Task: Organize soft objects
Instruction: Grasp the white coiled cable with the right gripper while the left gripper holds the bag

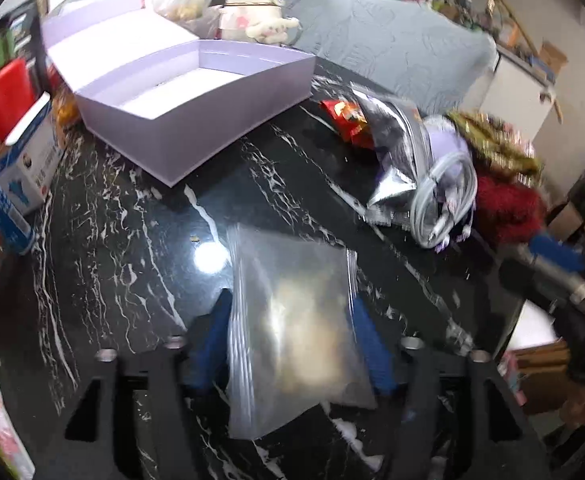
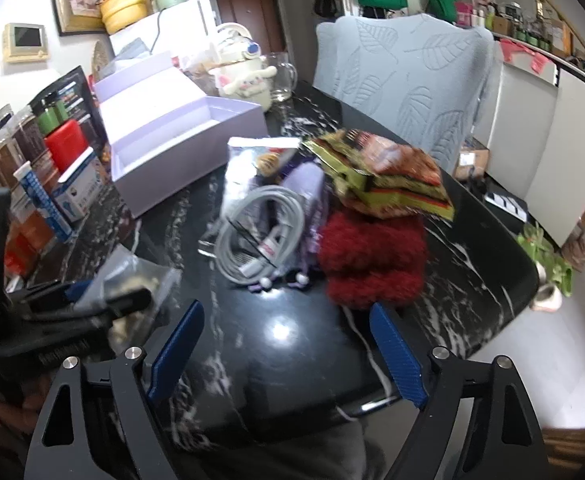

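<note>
My left gripper (image 1: 290, 300) has a clear zip bag (image 1: 292, 320) with pale contents between its blue fingers; the fingers stand wide at the bag's edges, and I cannot tell whether they clamp it. The bag hangs over the black marble table (image 1: 132, 240). An open lilac box (image 1: 196, 92) sits at the back left. My right gripper (image 2: 288, 312) is open and empty above the table's front edge. Ahead of it lie a red fluffy item (image 2: 372, 264), a snack packet (image 2: 384, 172), a coiled grey cable (image 2: 260, 232) and a silver foil bag (image 2: 244, 164).
A grey leaf-patterned chair back (image 2: 404, 80) stands behind the table. A white plush toy (image 2: 244, 80) and glass jug (image 2: 284, 76) sit at the back. Boxes and jars (image 2: 48, 168) crowd the left side. The left gripper shows in the right wrist view (image 2: 72, 312).
</note>
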